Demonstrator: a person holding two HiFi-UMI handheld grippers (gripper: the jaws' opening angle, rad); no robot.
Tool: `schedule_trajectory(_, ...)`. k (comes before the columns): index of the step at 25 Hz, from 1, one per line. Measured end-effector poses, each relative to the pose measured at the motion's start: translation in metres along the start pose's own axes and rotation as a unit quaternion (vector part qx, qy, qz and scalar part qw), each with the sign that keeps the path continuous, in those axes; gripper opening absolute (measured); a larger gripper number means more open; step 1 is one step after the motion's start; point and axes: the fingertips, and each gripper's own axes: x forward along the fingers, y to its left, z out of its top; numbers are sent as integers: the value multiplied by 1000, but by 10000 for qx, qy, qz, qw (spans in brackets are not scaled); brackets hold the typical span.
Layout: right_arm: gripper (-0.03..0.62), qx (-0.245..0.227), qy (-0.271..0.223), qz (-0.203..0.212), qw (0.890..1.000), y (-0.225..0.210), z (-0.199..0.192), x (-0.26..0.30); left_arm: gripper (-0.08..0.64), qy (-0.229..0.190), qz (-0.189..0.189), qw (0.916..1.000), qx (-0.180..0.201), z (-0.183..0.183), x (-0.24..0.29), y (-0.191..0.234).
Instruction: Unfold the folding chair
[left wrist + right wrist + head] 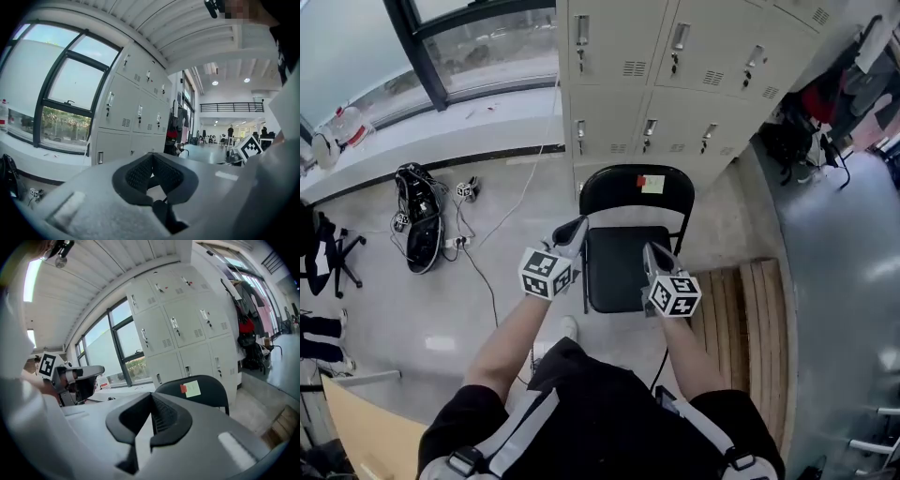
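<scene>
Chair: black metal folding chair [617,267], opened out, upright on the pale floor [516,309], back turned to the grey steel lockers [675,75].
Backrest: red and pale yellow paper notes [652,183] stuck near the top edge.
Left gripper [577,228]: fingers pressed together, nothing between; in head view, tips over the seat's left edge.
Right gripper [653,251]: fingers pressed together, nothing between; tips over the seat's right edge.
Chair vs fingers: in right gripper view, backrest beyond the fingertips and off to the right, apart from them; no touch seen on either side.
Nearby: slatted wooden board [750,309] on the floor, just right of the chair.
</scene>
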Motion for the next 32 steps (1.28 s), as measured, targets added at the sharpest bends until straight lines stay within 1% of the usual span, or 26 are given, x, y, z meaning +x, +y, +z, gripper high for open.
schedule_trajectory(3, 3, -180, -179, 125, 9996, 0, 15, -39, 0, -191, 199, 9996, -30, 8, -25, -23)
schedule_trajectory(7, 3, -244, -323, 279, 9988, -6, 24, -93, 0, -454, 442, 9979, -116, 14, -56, -64)
schedule_trajectory(12, 3, -377, -543, 462, 9967, -11, 35, -154, 0, -699, 502, 9963, -16, 20, -89, -121)
schedule_trajectory(18, 3, -211, -820, 450, 9954, -31, 33, -215, 0, -911, 681, 9935, 87, 12, -130, -177)
schedule_trajectory(22, 3, -226, -935, 476, 9942, -32, 34, -236, 0, -1014, 831, 9912, 188, 14, -155, -193)
schedule_trajectory(25, 3, -426, -1088, 494, 9919, -23, 39, -250, 0, -1069, 900, 9899, 249, 17, -173, -199)
schedule_trajectory(29, 3, -748, -1306, 468, 9875, -15, 46, -273, 0, -1254, 984, 9868, 303, 23, -203, -200)
schedule_trajectory(32, 3, -774, -1408, 420, 9861, -10, 50, -284, 0, -1342, 1049, 9848, 327, 24, -224, -198)
